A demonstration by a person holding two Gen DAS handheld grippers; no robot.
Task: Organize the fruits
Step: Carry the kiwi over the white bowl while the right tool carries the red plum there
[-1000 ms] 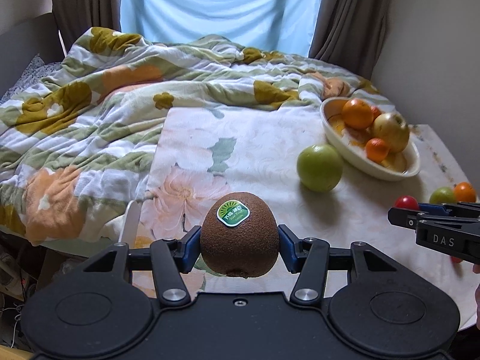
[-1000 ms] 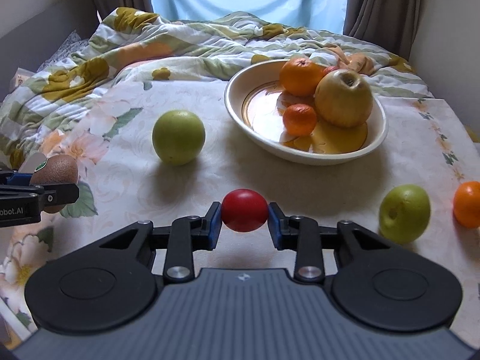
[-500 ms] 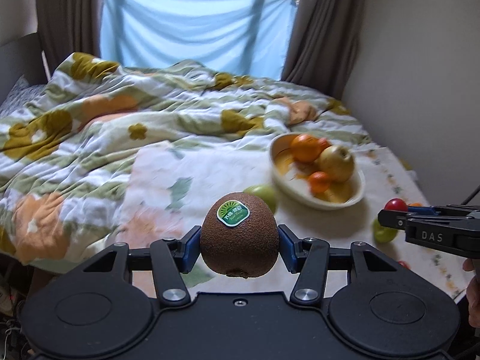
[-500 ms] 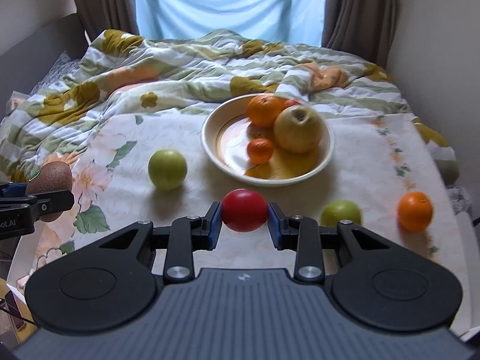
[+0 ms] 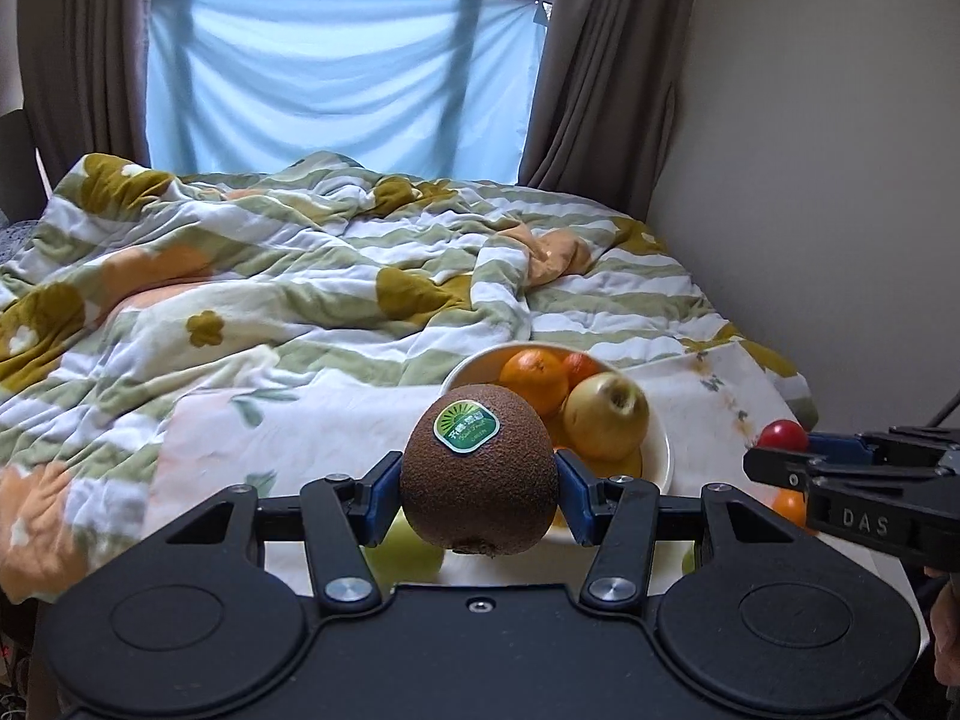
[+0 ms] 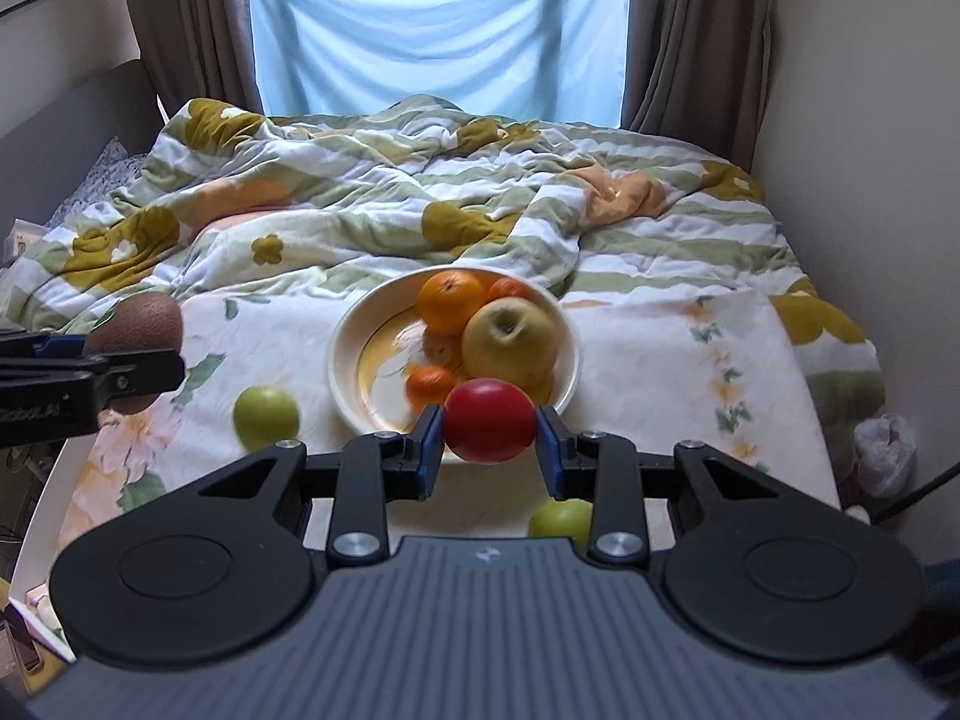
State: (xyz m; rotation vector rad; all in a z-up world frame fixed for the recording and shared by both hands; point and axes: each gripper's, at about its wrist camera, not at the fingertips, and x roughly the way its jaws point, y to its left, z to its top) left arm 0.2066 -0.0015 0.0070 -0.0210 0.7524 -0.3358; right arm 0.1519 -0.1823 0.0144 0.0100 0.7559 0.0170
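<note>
Gripping a fuzzy brown stickered kiwi point(image 5: 478, 476), the left tool point(image 5: 478, 489) hangs above the surface; the right tool point(image 6: 489, 423) pinches a small red fruit point(image 6: 489, 419). Releasing either over the crowded cream bowl point(image 6: 345, 360) risks roll-outs.

Bed w/ rumpled floral quilt point(image 6: 372, 210). Floral cloth point(image 6: 672, 372) spread on bed ahead of both grippers. On cloth: cream bowl point(image 6: 348, 360) straight ahead of right gripper, green apple point(image 6: 265, 417) ahead-left, 2nd green apple point(image 6: 558, 519) just beneath its fingers.
</note>
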